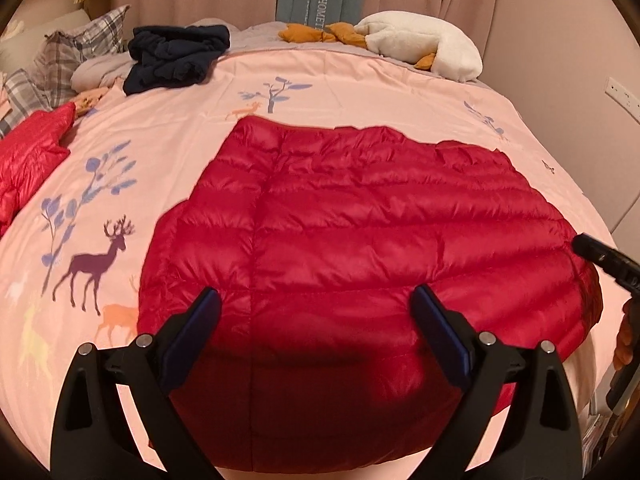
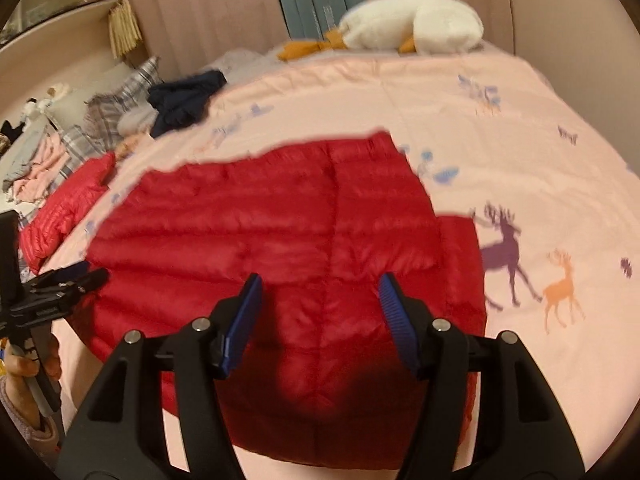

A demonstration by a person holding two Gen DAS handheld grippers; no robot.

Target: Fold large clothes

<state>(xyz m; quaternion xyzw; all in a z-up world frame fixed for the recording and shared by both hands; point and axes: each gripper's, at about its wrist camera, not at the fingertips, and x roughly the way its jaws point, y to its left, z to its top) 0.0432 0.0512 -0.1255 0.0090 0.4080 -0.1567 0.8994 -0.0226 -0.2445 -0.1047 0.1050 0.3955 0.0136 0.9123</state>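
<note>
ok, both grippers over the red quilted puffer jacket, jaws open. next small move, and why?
Probably lower both onto the near hem and pinch. The left gripper and right gripper hover open over the red quilted puffer jacket, lying flat on the pink deer-print bedcover, nothing held.

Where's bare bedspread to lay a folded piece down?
Free: the pink bedspread between the red down jacket and the white plush goose, and the deer-print strip left of the jacket. Crowded: far left corner, with navy clothes, plaid pillows, second red garment.
</note>
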